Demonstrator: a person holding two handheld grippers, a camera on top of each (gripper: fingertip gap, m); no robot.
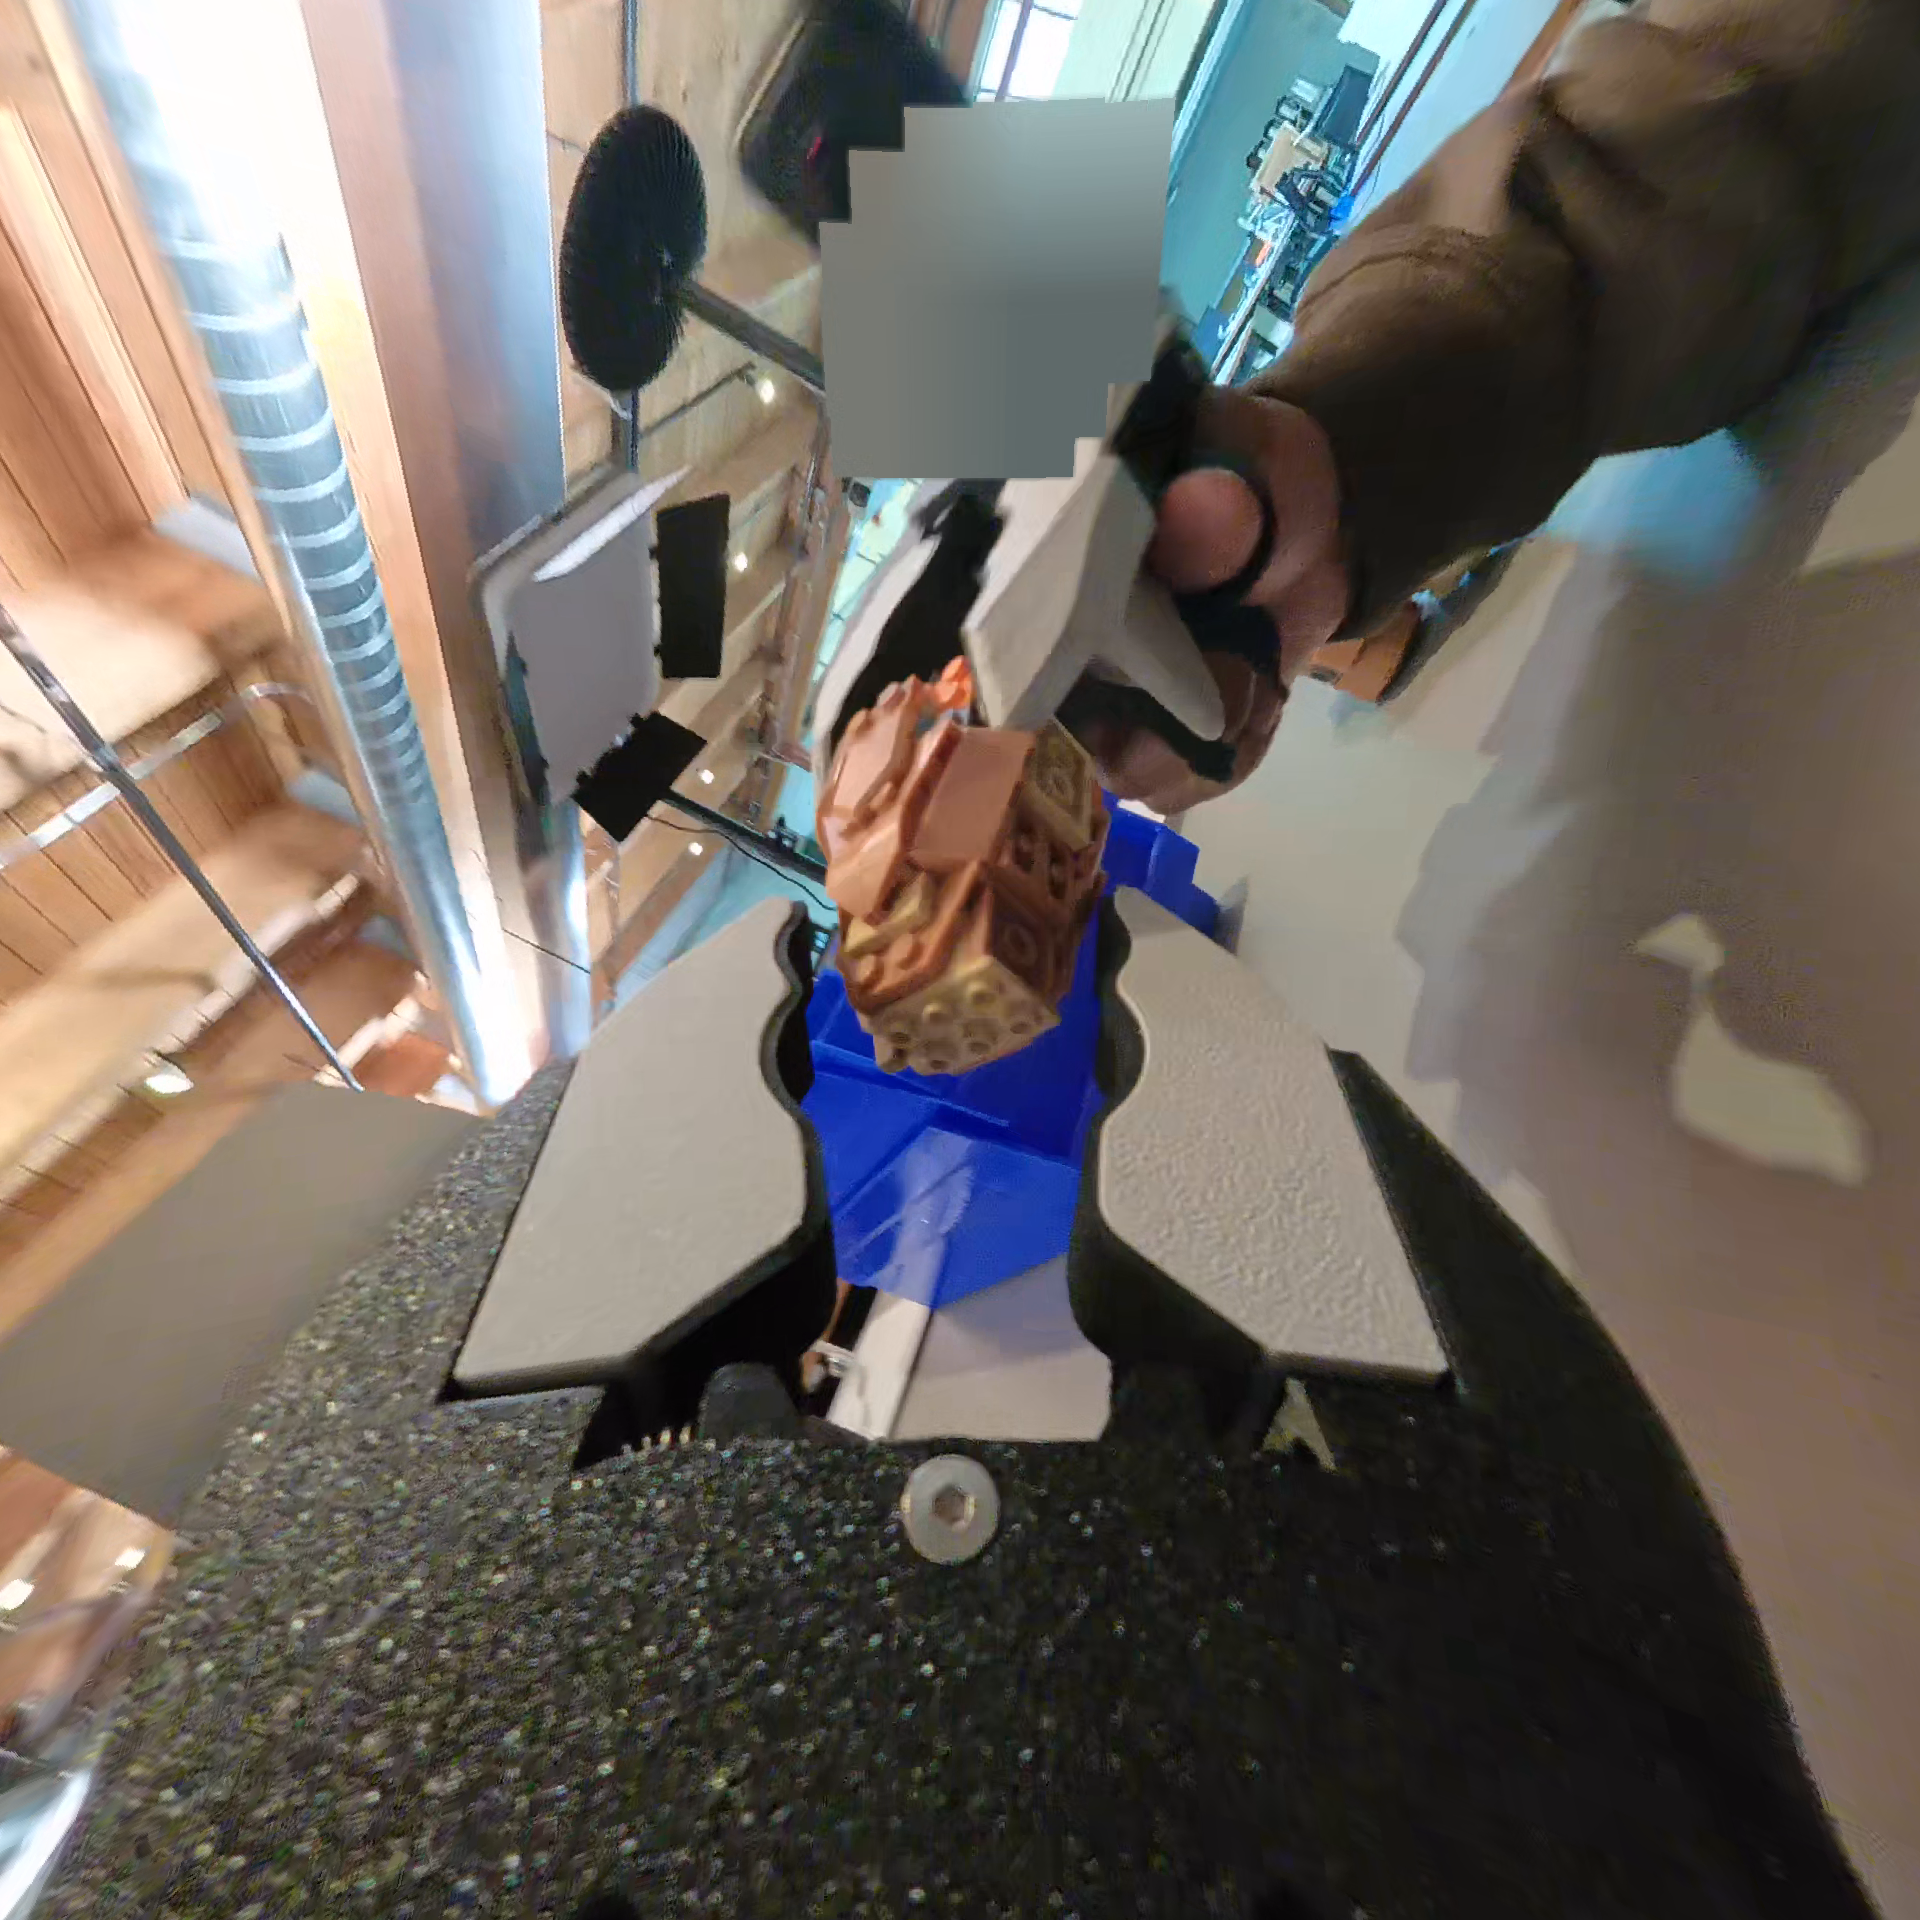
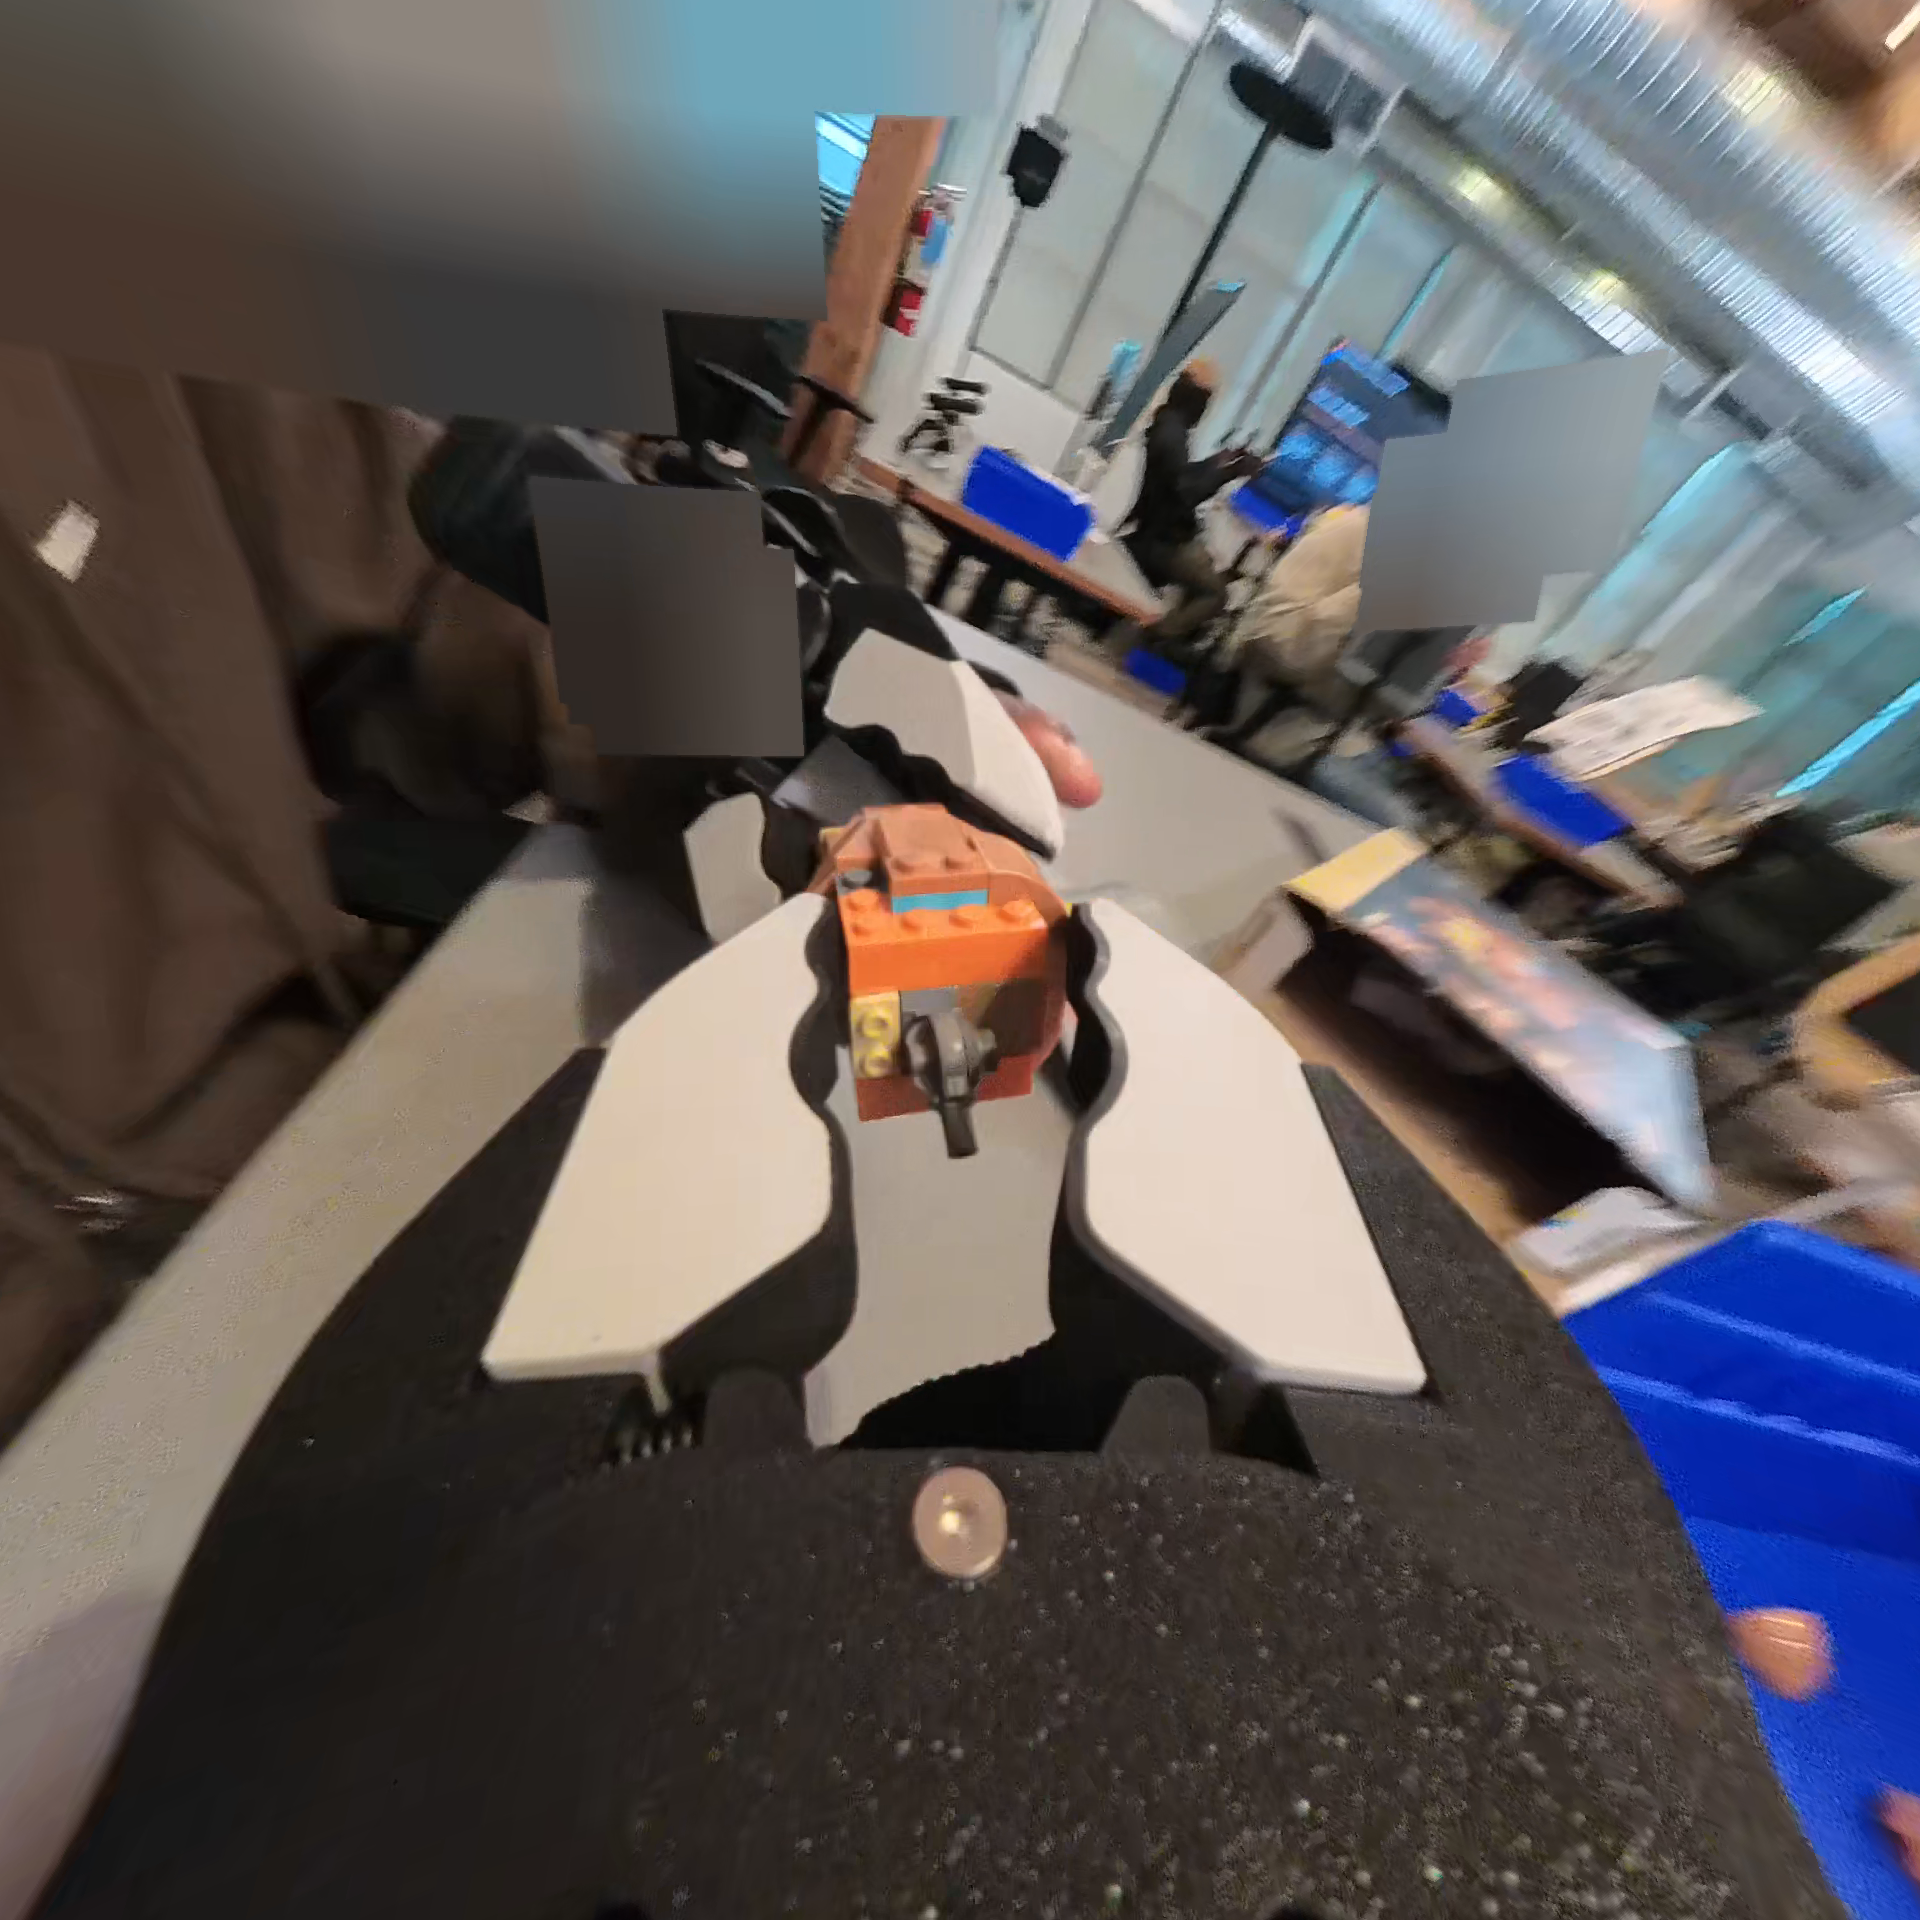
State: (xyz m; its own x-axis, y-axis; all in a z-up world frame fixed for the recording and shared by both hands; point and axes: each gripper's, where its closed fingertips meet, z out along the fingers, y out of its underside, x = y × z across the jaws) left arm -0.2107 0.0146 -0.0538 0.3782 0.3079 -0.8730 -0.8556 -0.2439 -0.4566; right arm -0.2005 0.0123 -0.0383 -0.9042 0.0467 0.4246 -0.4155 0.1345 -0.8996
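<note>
A: What is the biggest thing near the grippers?
B: A grey table [image 2: 1174, 831] runs beneath both of them, with a blue plastic bin [image 1: 935, 1164] on it just beyond the left gripper [image 1: 951, 997] and a second blue bin [image 2: 1766, 1382] at the right edge of the right wrist view. A flat printed box [image 2: 1496, 997] lies farther back on the table

A: And the grippers themselves?
B: The right gripper [image 2: 951, 997] is clamped on an orange and brown brick model [image 2: 940, 977], its grey fingers [image 2: 707, 1122] pressing the model's two sides. The left gripper's fingers [image 1: 665, 1143] stand apart; the tan underside of the model [image 1: 961, 894] hangs just past their tips, and whether they touch it I cannot tell

A: Anything smaller?
B: A dark grey lever piece [image 2: 951, 1070] sticks out of the model toward the right camera, beside a small yellow brick [image 2: 875, 1042]. A hand [image 1: 1236, 613] in a brown sleeve [image 1: 1621, 312] holds the right gripper
</note>
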